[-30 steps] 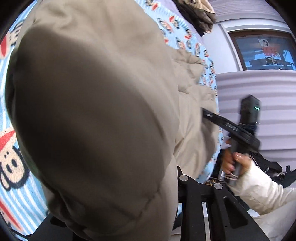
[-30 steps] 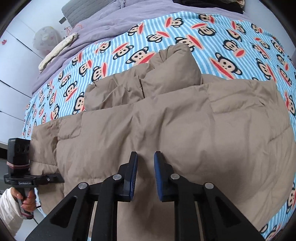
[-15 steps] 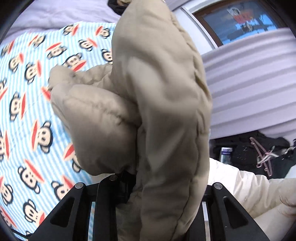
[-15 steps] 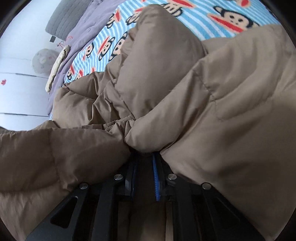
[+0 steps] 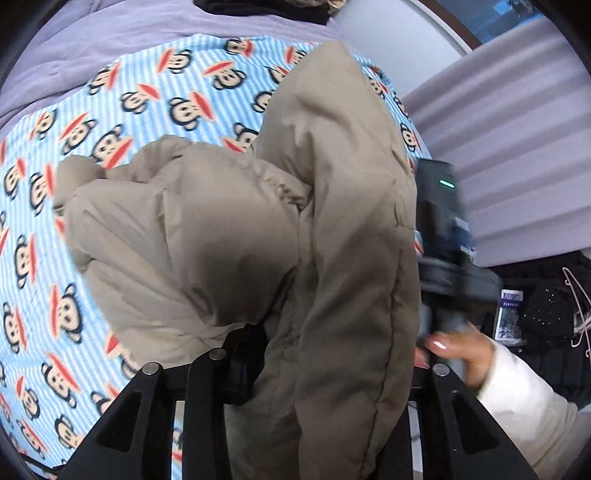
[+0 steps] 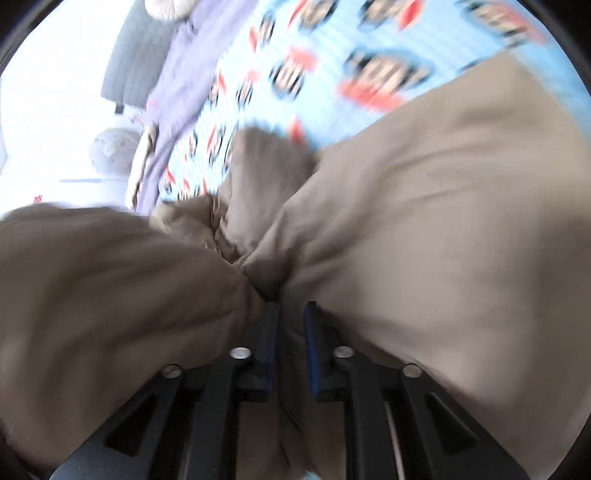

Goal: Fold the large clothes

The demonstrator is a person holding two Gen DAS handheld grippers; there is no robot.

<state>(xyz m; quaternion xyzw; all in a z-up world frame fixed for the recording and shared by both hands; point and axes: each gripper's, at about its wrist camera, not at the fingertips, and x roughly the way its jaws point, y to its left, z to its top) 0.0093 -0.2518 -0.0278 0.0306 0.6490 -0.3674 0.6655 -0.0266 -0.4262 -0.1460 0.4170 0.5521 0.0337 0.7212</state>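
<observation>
A puffy beige down jacket (image 5: 332, 229) is bunched and lifted above the bed. My left gripper (image 5: 280, 354) is shut on a thick fold of it; the fabric hides its fingertips. The jacket fills the right wrist view (image 6: 424, 229), which is blurred. My right gripper (image 6: 290, 321) is shut on a pinched fold of the jacket between its blue pads (image 6: 309, 354). The right gripper (image 5: 439, 236) and the hand holding it also show at the right of the left wrist view, close against the jacket.
The bed has a blue striped sheet with monkey faces (image 5: 110, 122) and a purple blanket (image 5: 110, 29) at the far end. Dark clothes and hangers (image 5: 546, 314) lie off the bed's right side. White cupboards (image 6: 44, 110) stand at left.
Both grippers have lifted the jacket off the bed and bunched it. The right gripper, empty above the jacket a second ago, has closed on a fold and come close to the left.
</observation>
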